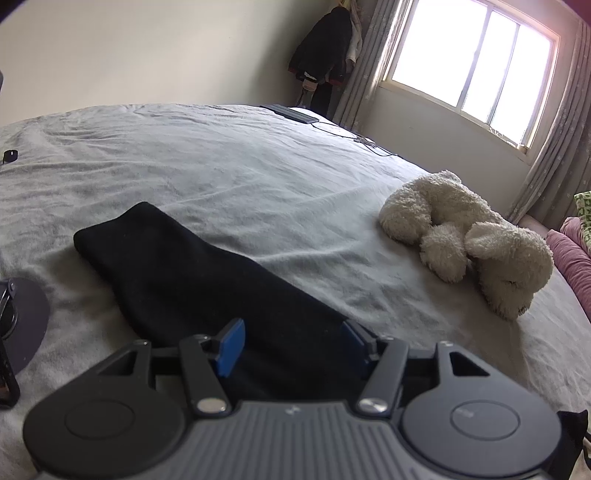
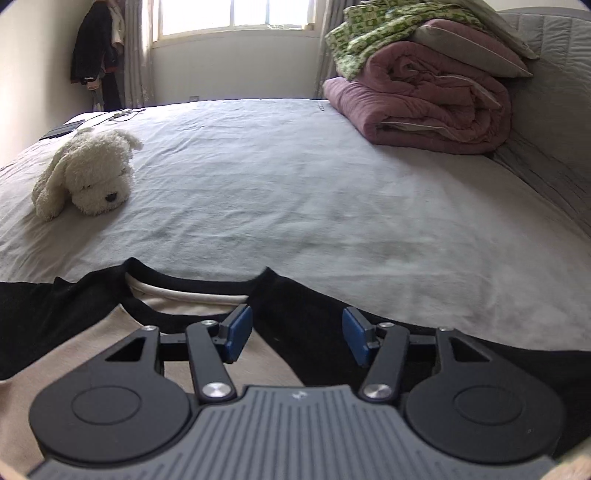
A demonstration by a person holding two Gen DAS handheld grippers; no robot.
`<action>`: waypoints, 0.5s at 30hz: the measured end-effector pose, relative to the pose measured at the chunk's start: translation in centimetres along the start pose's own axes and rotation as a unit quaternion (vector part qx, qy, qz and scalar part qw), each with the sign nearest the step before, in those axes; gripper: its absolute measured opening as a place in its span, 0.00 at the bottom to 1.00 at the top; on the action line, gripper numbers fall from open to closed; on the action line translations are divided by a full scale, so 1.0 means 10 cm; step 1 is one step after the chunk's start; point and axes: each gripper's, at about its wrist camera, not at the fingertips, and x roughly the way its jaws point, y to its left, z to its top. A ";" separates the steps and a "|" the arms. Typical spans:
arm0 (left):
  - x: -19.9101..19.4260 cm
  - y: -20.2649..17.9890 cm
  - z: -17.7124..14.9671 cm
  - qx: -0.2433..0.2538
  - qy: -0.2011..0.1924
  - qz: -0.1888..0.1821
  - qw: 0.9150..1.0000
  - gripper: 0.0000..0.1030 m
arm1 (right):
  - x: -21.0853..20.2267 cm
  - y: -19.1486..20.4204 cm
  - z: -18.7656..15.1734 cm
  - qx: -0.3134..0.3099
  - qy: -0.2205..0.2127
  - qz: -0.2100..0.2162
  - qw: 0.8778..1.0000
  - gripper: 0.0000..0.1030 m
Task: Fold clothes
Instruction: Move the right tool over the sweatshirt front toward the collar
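Lying flat on the bed [image 1: 229,177]: one shirt, cream body with black sleeves and black neck trim, spread at the near edge of the pale grey sheet.

Left wrist view: black sleeve [image 1: 192,273] stretched out diagonally across the sheet, cuff end farthest from the camera. Left claw [image 1: 291,341] above the sleeve's near end, blue pads [image 1: 232,343] spread apart, nothing clamped between them; whether the pads brush the cloth cannot be told.

Right wrist view: shirt [image 2: 122,339] with its neckline [image 2: 192,291] facing the far side of the bed, cream panel on the left, black shoulder and sleeve running off to the right. Right claw [image 2: 297,334] over the black shoulder just beside the collar, pads parted, no fabric gripped.

Other items on the bed:
- white plush dog [image 2: 88,173], lying on its side, well apart from the shirt.
- folded pink quilt [image 2: 424,107] at the headboard end, with a green patterned blanket [image 2: 376,29] and a pillow stacked on top.
- dark flat device with cables [image 1: 291,112] at the far edge.

Room: bright window [image 1: 469,62] with grey curtains; dark clothes hanging in the corner [image 1: 321,51].
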 end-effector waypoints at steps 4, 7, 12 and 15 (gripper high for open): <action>0.00 0.01 0.00 -0.003 0.001 -0.002 1.000 0.59 | -0.13 -0.44 -0.21 0.071 0.014 -0.023 0.997 0.56; 0.00 0.01 0.01 -0.004 0.000 -0.002 1.000 0.59 | -0.15 -0.68 -0.33 0.120 0.021 -0.036 0.992 0.56; -0.09 0.04 0.06 -0.011 -0.023 0.019 0.999 0.59 | -0.19 -0.63 -0.30 0.131 0.007 -0.026 0.991 0.58; -0.15 0.05 0.09 -0.011 -0.040 0.039 0.998 0.59 | -0.23 -0.43 -0.26 0.126 -0.007 -0.006 0.992 0.59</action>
